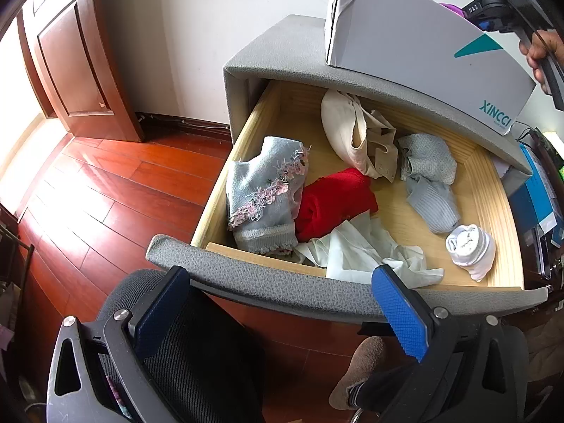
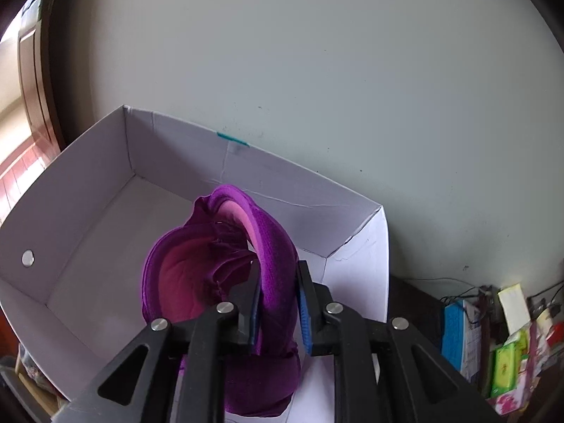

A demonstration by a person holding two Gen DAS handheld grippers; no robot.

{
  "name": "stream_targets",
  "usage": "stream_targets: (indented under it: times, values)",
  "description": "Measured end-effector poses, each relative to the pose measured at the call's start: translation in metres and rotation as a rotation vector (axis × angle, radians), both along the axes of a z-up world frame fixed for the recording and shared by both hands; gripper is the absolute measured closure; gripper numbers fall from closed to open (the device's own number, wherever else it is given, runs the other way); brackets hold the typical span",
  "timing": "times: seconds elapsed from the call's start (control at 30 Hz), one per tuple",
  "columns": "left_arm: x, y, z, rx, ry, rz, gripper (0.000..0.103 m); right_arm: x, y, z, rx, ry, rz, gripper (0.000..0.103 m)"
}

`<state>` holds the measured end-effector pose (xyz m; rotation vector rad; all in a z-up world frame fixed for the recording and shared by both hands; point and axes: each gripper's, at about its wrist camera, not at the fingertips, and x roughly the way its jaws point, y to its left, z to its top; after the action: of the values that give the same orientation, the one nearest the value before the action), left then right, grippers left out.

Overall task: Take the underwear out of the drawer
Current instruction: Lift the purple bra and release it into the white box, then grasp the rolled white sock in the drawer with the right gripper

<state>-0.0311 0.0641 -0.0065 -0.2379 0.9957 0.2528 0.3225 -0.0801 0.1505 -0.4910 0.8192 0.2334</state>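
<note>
the purple bra (image 2: 225, 282), pink on the inside of its cups, sits between the pads of the right tool (image 2: 278, 303), above the open white cardboard box (image 2: 105, 190). the blue-faced fingers (image 2: 306, 320) lie against the fabric on either side of one cup, so the right tool is clamped on the bra; the rest of the garment bunches down toward the box floor, and whether it touches the floor cannot be told. from the left wrist view only a sliver of purple (image 1: 453, 8) shows above the far edge of the box (image 1: 423, 46), which stands on top of the grey cabinet (image 1: 282, 53), with the right tool's black body (image 1: 493, 10) and a hand (image 1: 539, 53) behind it.

below, the drawer (image 1: 493, 211) is pulled out, its wooden bottom holding loose laundry: a pale blue piece with pink lace trim (image 1: 264, 190) at the left, a red garment (image 1: 335, 201) beside it, a cream bra (image 1: 356, 134) at the back, two grey knitted pieces (image 1: 430, 176) to the right, rolled white socks (image 1: 470, 246) near the front right corner, and a thin white cloth (image 1: 359, 250) against the front panel.

the left tool (image 1: 282, 310) hangs just before the drawer's grey front (image 1: 264, 278), its fingers (image 1: 402, 313) spread wide apart with nothing between them. a dark mesh chair (image 1: 190, 352) and red wooden floor (image 1: 105, 194) lie beneath it.
</note>
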Motion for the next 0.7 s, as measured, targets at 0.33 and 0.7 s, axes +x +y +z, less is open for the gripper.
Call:
stream_targets:
  times: [0.33, 0.7]
  values:
    - [0.000, 0.000, 0.000, 0.000, -0.001, 0.000, 0.000, -0.131, -0.063, 0.077, 0.403, -0.365, 0.066, 0.055]
    - [0.003, 0.002, 0.001, 0.006, -0.009, -0.007, 0.000, -0.270, -0.118, -0.051, 0.255, 0.006, 0.283, 0.038]
